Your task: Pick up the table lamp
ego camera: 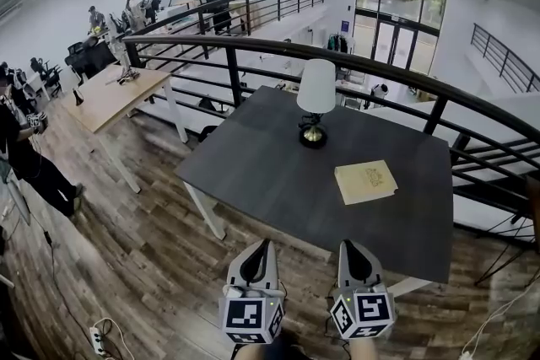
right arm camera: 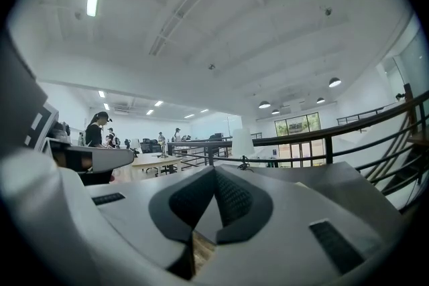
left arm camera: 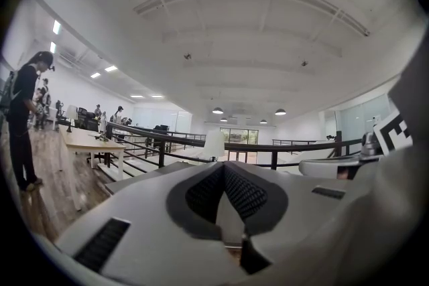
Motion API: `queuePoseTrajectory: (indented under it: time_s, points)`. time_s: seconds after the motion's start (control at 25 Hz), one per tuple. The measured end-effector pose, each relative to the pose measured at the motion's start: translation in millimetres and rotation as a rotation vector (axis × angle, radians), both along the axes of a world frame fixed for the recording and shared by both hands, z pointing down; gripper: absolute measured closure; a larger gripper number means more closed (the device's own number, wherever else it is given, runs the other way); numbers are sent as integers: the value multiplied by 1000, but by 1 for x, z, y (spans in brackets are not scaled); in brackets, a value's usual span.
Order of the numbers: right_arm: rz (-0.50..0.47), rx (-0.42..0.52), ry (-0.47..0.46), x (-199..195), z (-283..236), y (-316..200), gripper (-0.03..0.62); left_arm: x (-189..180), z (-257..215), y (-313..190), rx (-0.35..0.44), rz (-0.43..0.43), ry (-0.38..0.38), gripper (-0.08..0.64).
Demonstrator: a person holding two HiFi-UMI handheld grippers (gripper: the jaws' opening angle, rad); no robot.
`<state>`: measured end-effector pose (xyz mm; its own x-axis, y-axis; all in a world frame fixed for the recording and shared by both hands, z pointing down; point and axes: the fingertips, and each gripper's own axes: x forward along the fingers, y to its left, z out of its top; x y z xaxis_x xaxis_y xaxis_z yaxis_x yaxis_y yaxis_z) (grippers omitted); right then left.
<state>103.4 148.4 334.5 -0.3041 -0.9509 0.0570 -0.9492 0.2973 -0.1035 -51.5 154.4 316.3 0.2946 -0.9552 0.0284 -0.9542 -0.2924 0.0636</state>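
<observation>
The table lamp [ego camera: 315,102], with a white shade and a dark round base, stands upright near the far edge of the dark grey table [ego camera: 278,173]. It shows small ahead in the left gripper view [left arm camera: 214,144] and in the right gripper view [right arm camera: 242,144]. My left gripper [ego camera: 263,242] and right gripper [ego camera: 348,244] hover side by side at the table's near edge, well short of the lamp. Both are shut with nothing between their jaws.
A tan book [ego camera: 364,181] lies on the table to the right of the lamp. A black railing [ego camera: 253,55] runs behind the table. A wooden desk [ego camera: 110,93] and several people stand at the left. A power strip [ego camera: 99,339] lies on the floor.
</observation>
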Motion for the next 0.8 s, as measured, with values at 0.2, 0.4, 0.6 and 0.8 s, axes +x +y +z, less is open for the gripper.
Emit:
queuePoseTrajectory:
  time_s: [0.2,0.4,0.6,0.8]
  points:
    - [-5,-7,-7,-6,6,-20,598,-3,3,-20,-7,1,-1,552]
    - [11,-10,-8,-9,11,-47,598,-4,10,-46,-13,21,0,552]
    - [31,-12,-4,-11,15,-73,598,-6,16,-76,-21,42,9,552]
    - [42,-17,-8,-17,15,-102,598,-12,17,-108,-26,52,9,552]
